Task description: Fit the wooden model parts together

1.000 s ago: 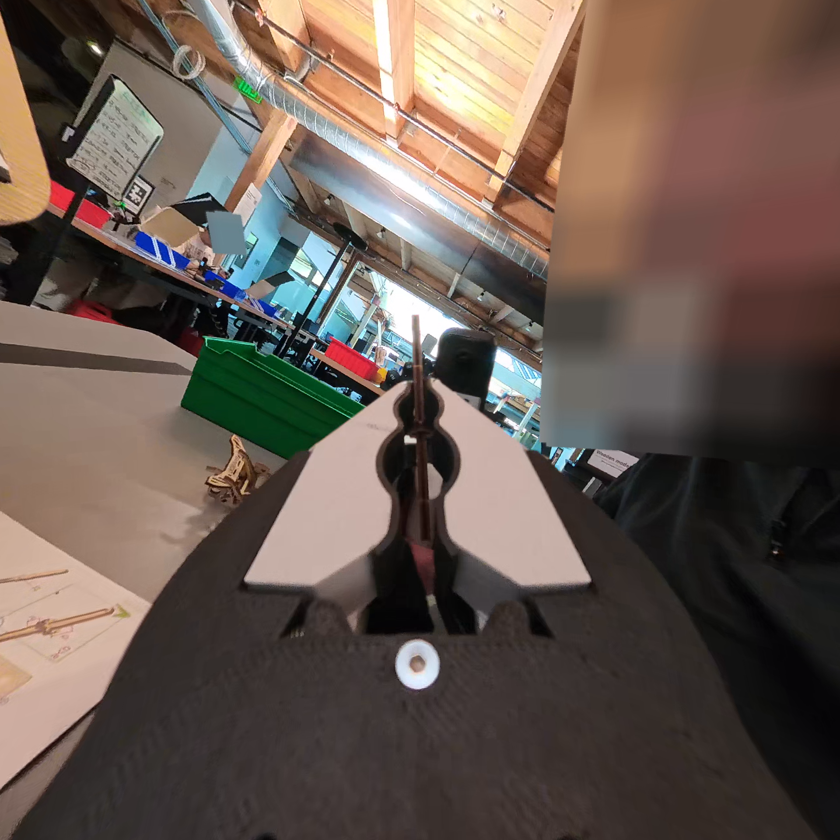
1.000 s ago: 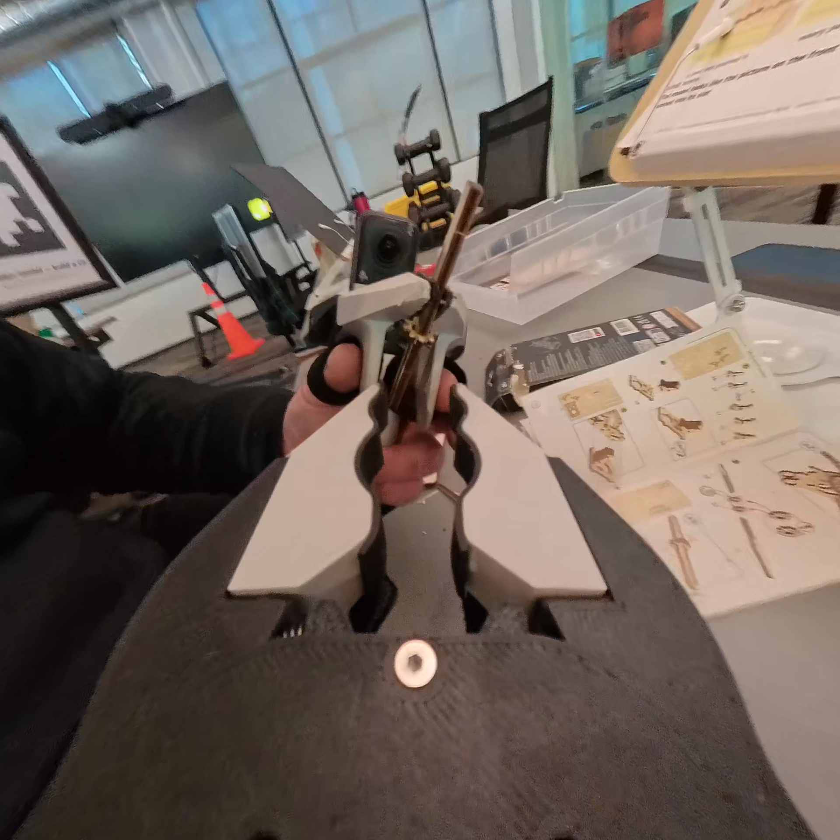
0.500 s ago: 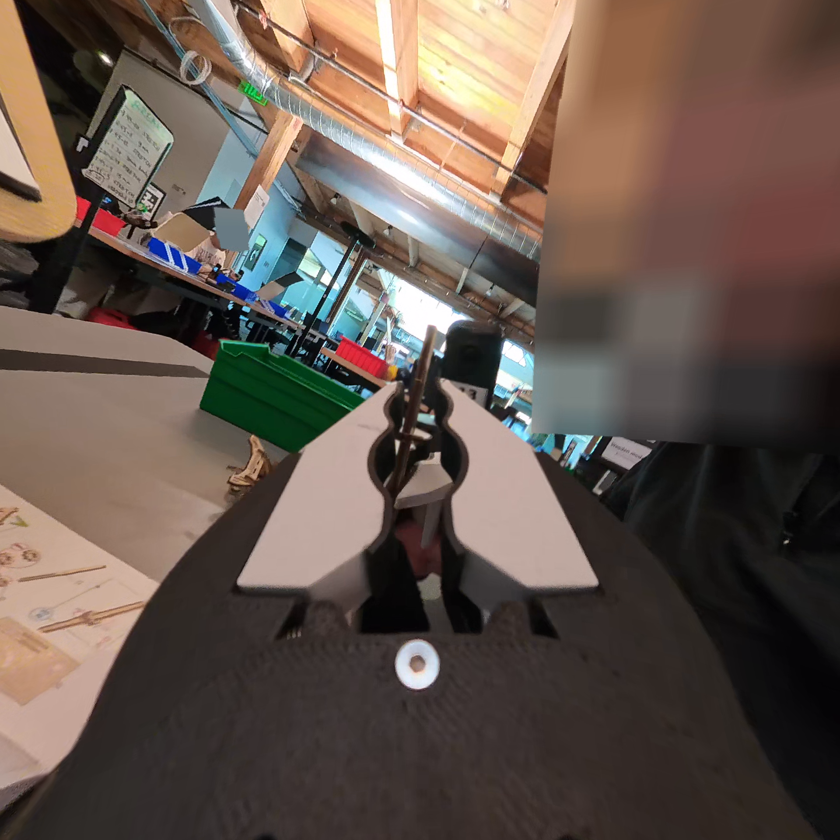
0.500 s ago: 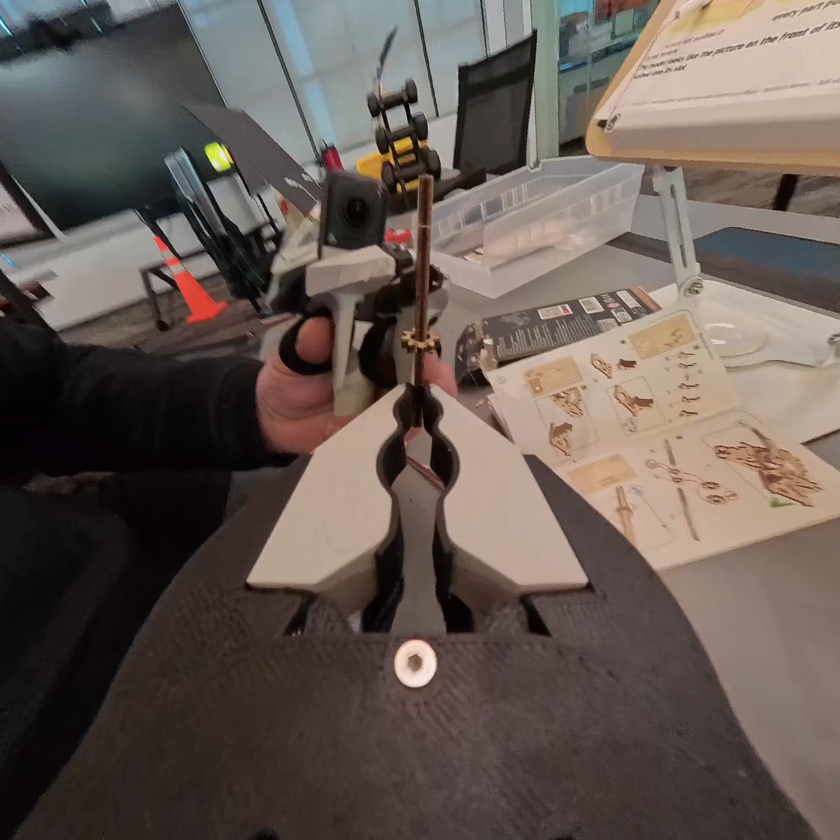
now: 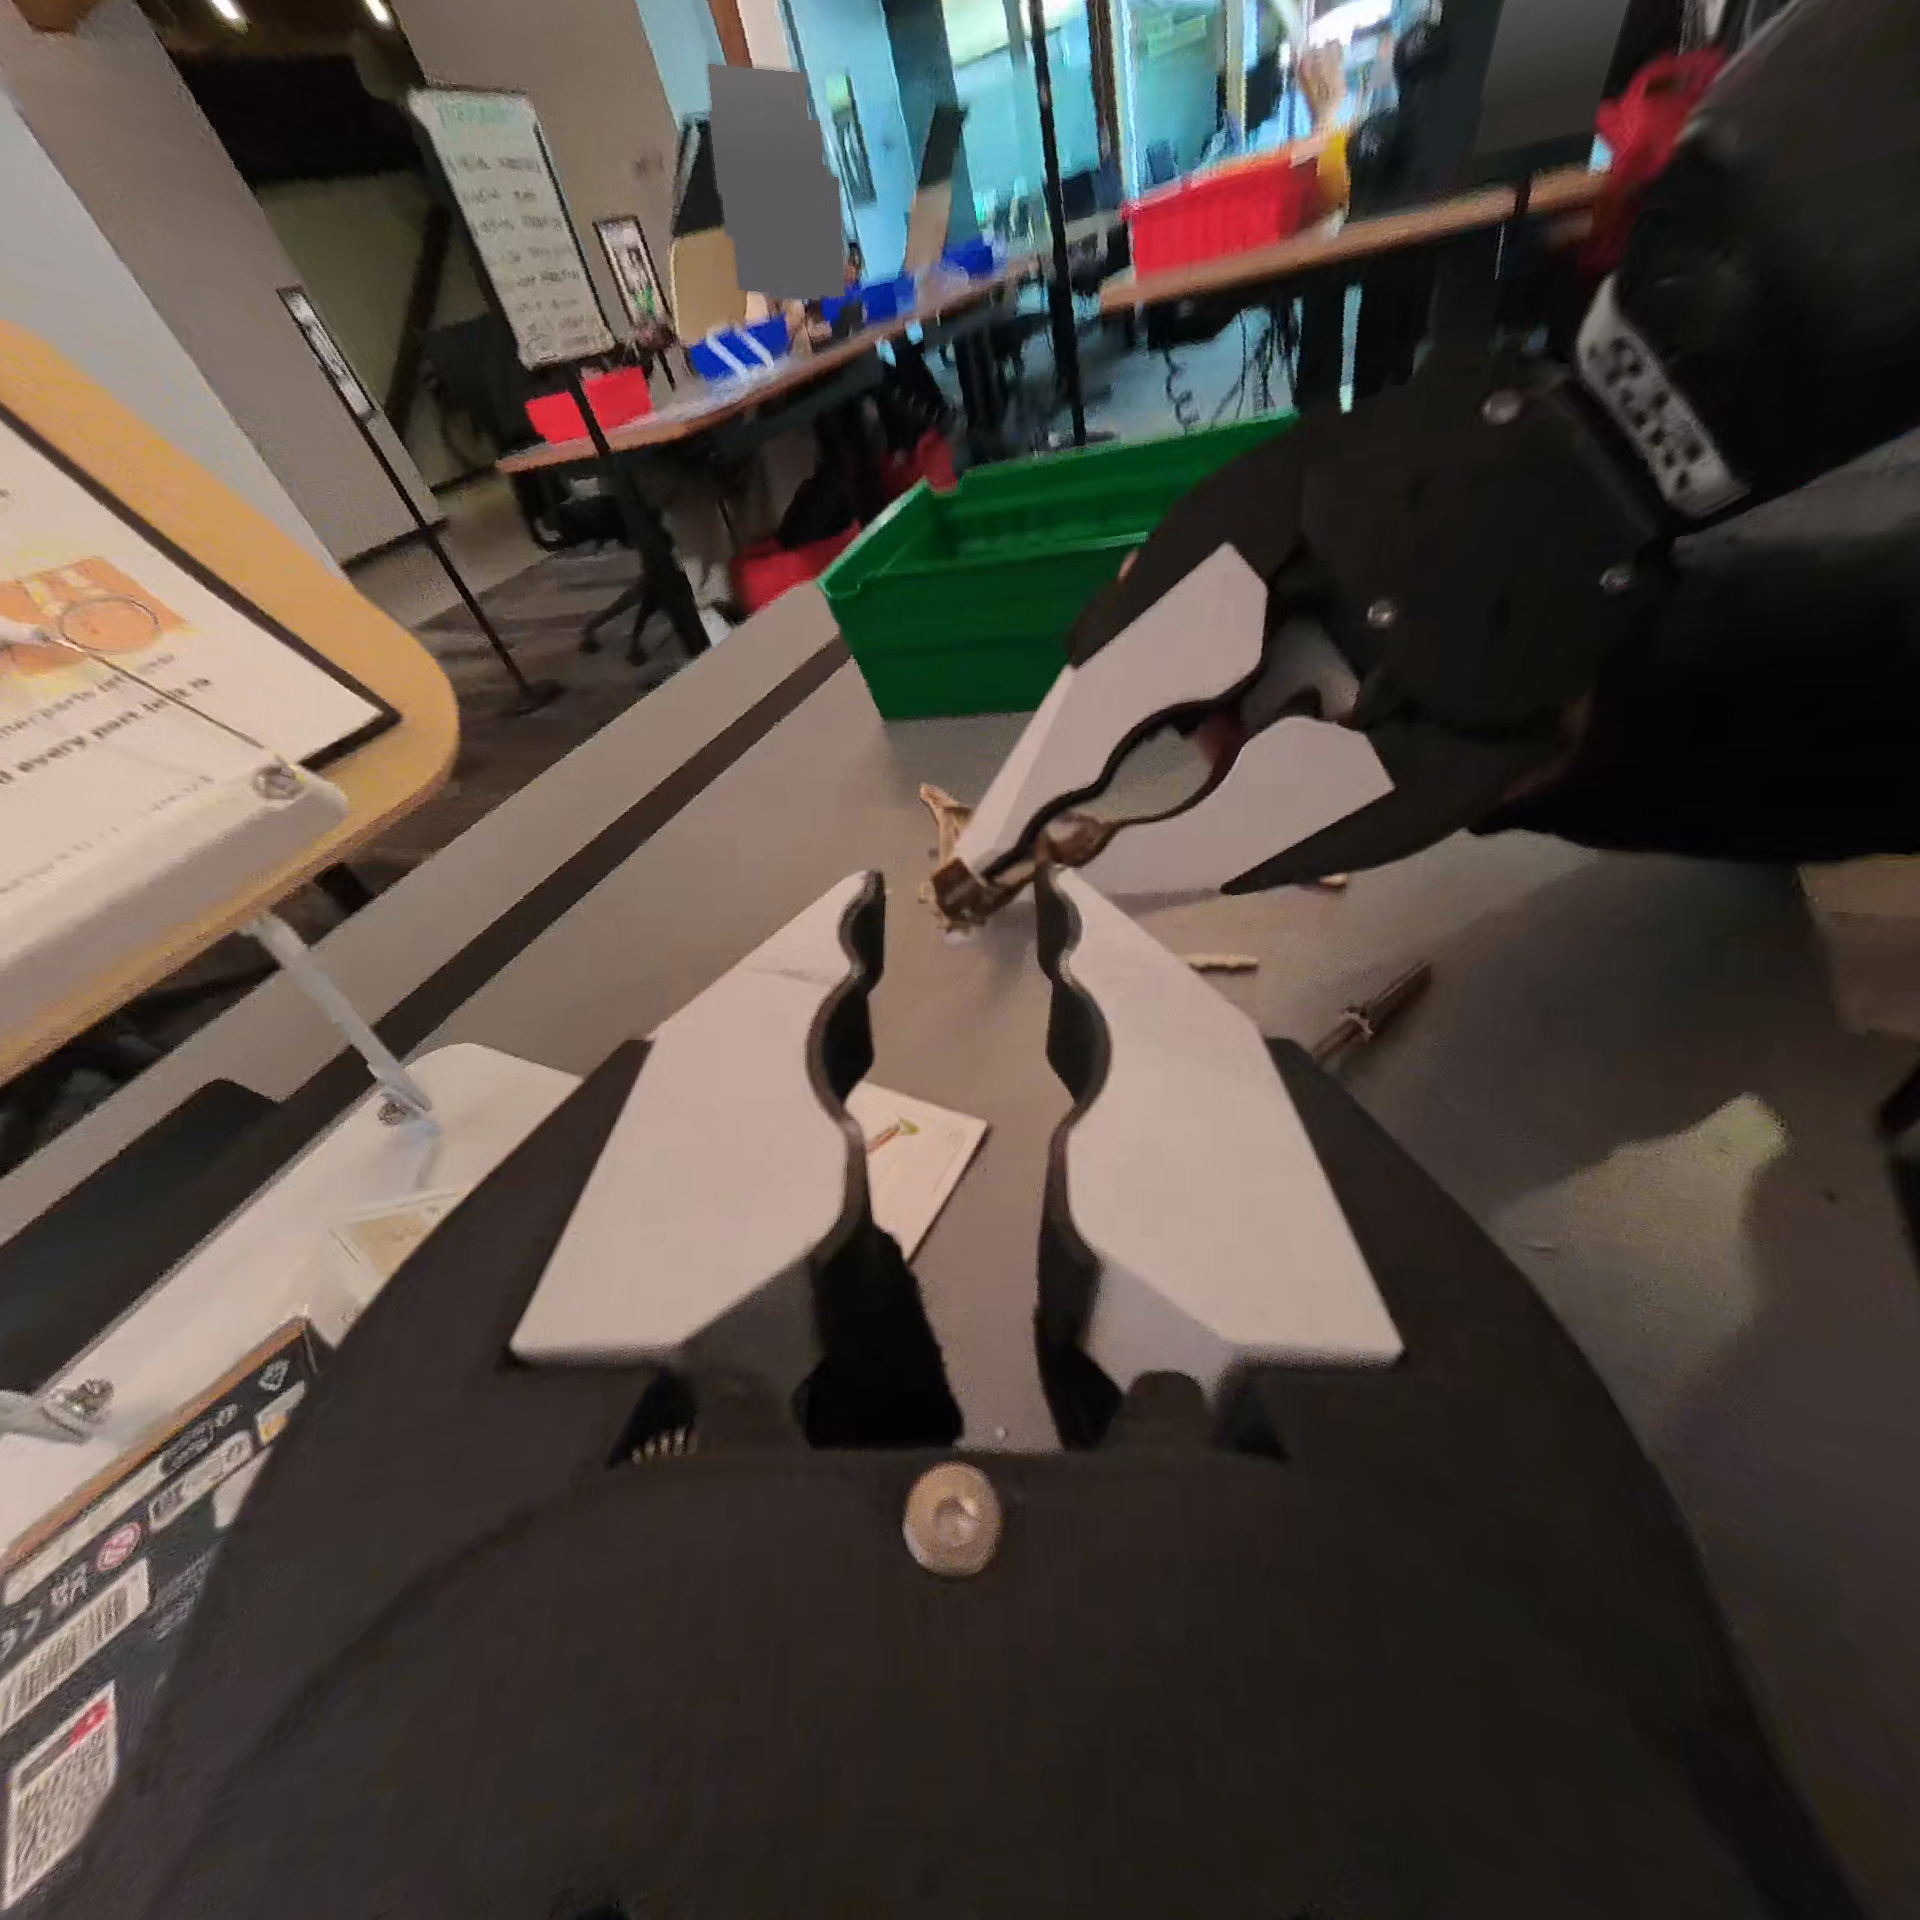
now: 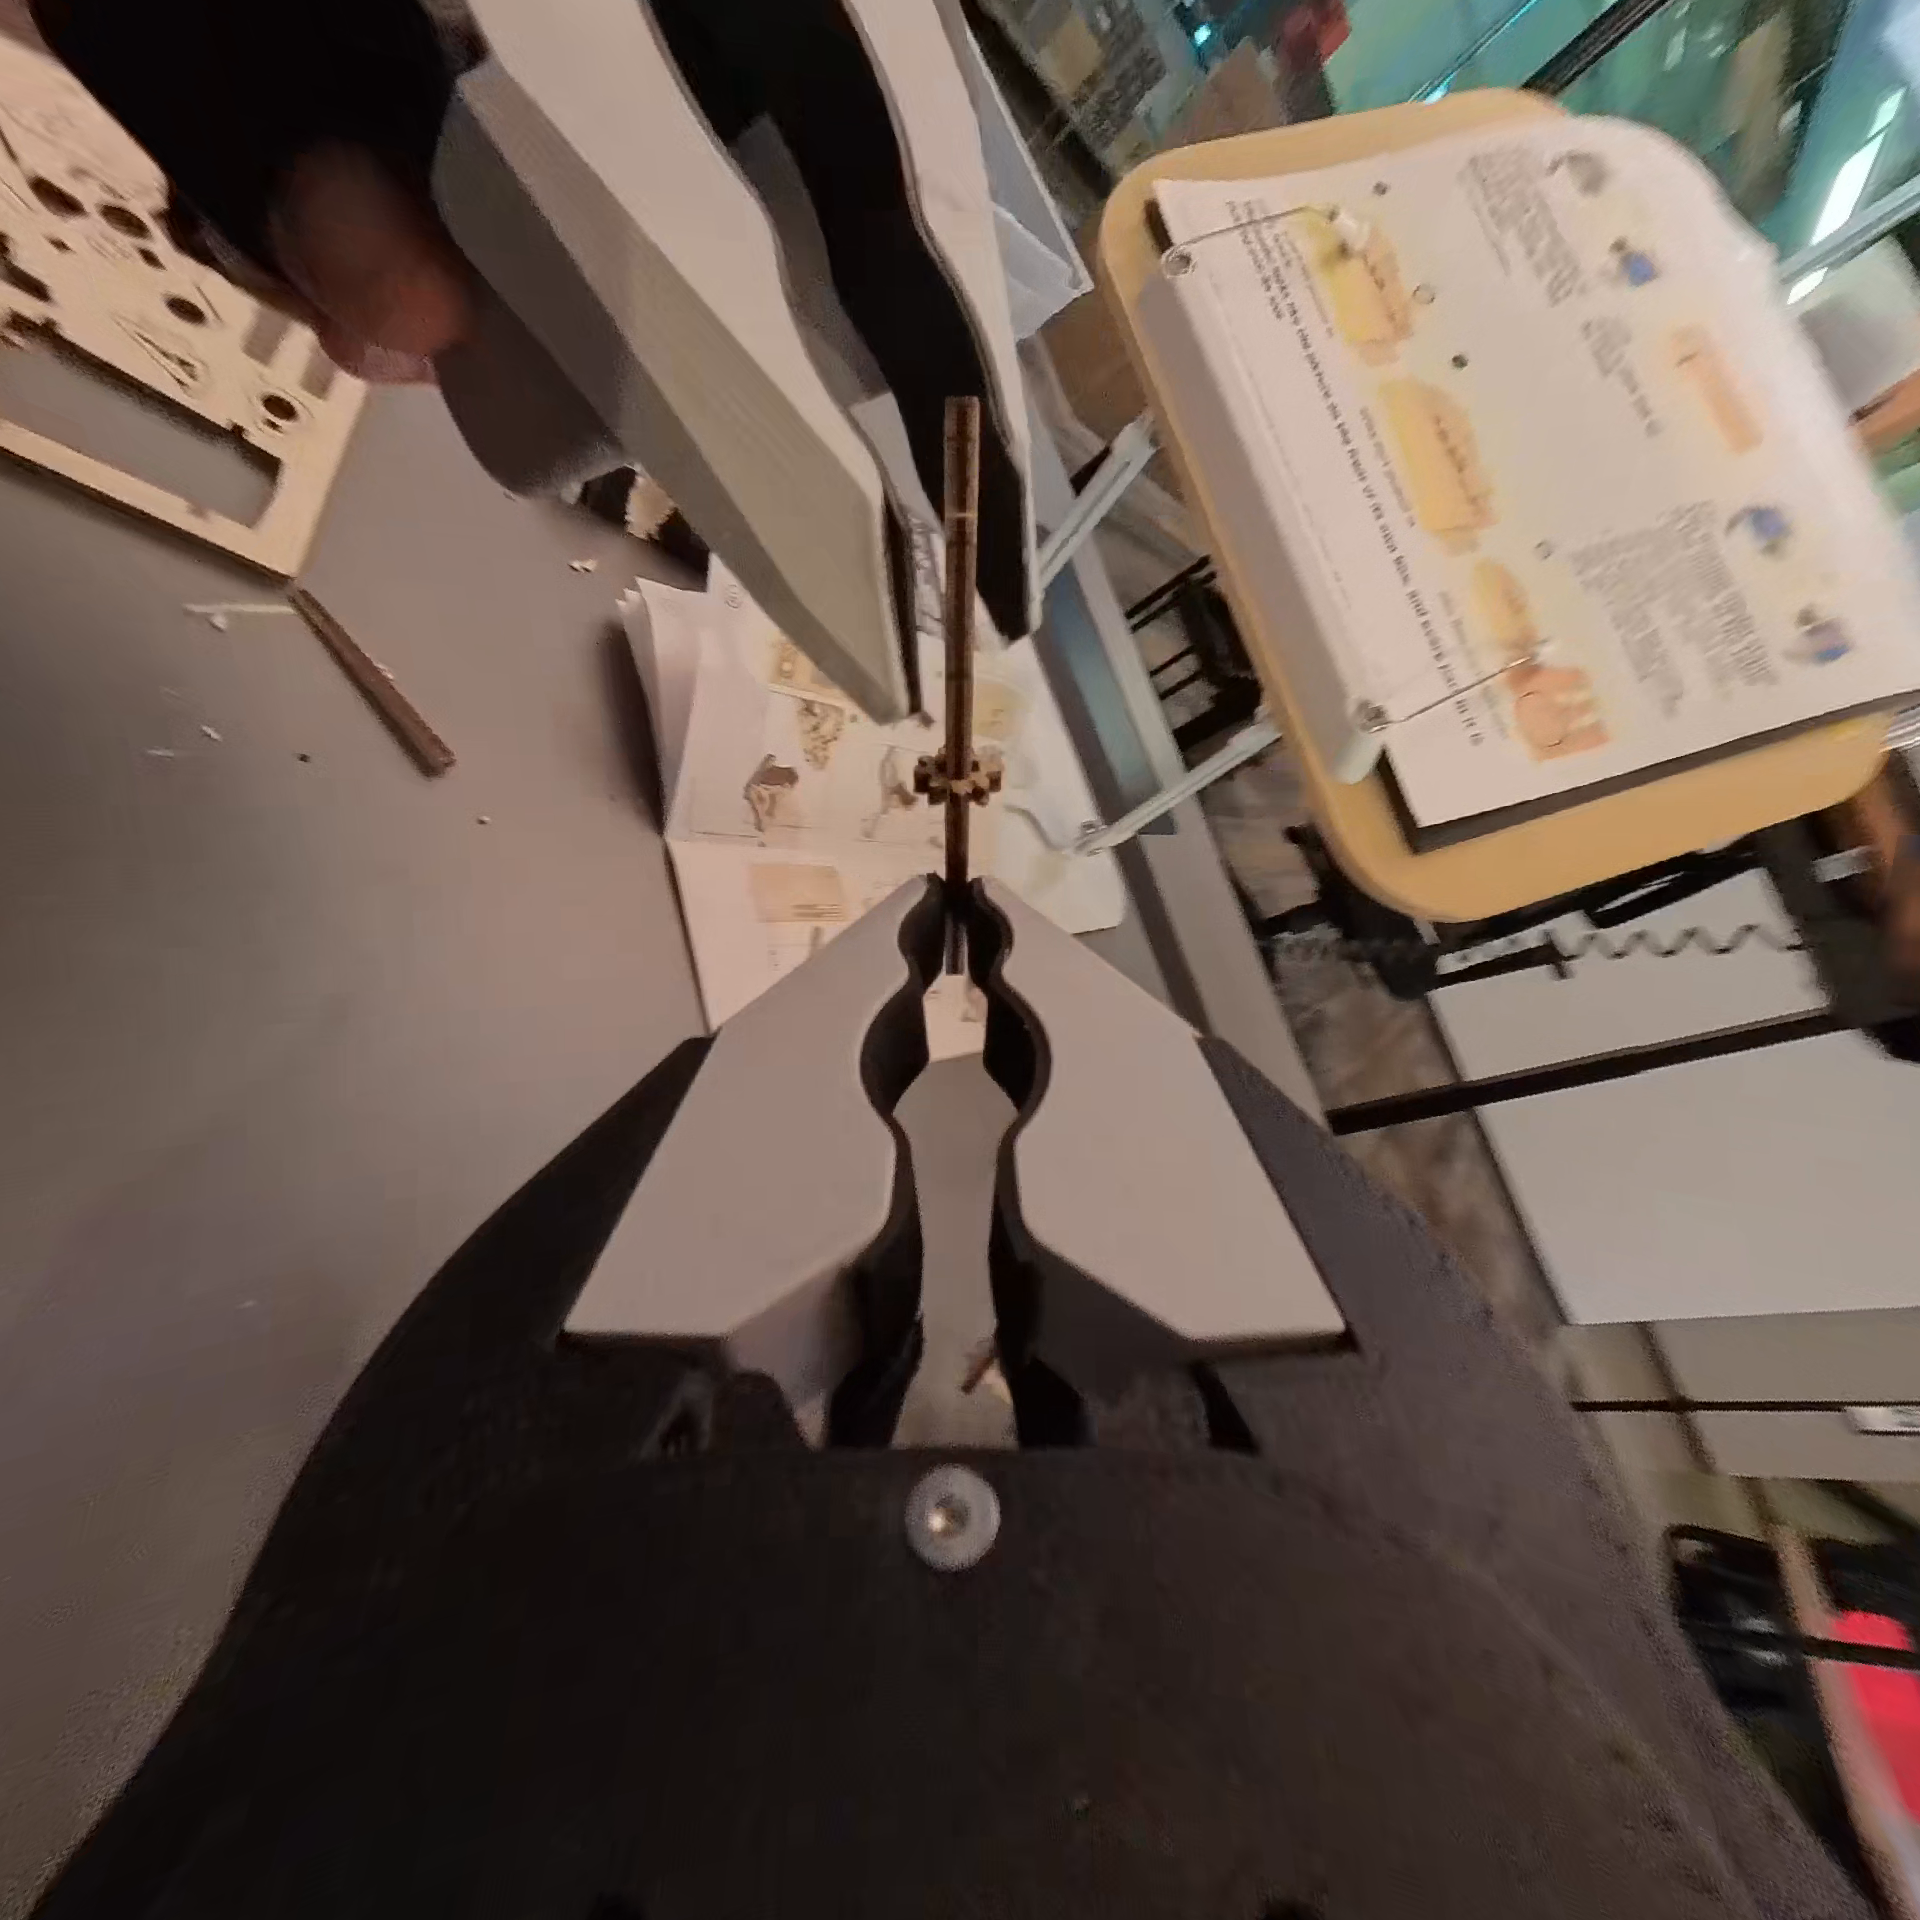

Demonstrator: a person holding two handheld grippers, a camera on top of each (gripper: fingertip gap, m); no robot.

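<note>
My right gripper (image 6: 951, 894) is shut on a thin wooden rod (image 6: 958, 644) that carries a small wooden gear (image 6: 957, 779). The rod points away from it, and its far end lies between the open fingers (image 6: 707, 395) of my left gripper. In the left wrist view my left gripper (image 5: 961, 894) is open and empty. The right gripper (image 5: 1013, 862) comes in from the upper right, with the rod and gear (image 5: 971, 883) just beyond my fingertips. Both are low over the grey table (image 5: 1558, 1091).
A wooden stick (image 5: 1371, 1013) and a small peg (image 5: 1221, 961) lie on the table at right. A green bin (image 5: 997, 613) stands behind. An instruction stand (image 5: 208, 644) is at left, and a leaflet (image 6: 810, 790) and a punched wooden sheet (image 6: 104, 312) lie on the table.
My left gripper has opened and let go of the rod. My right gripper has closed on the rod and holds it. Both grippers have swung down toward the table.
</note>
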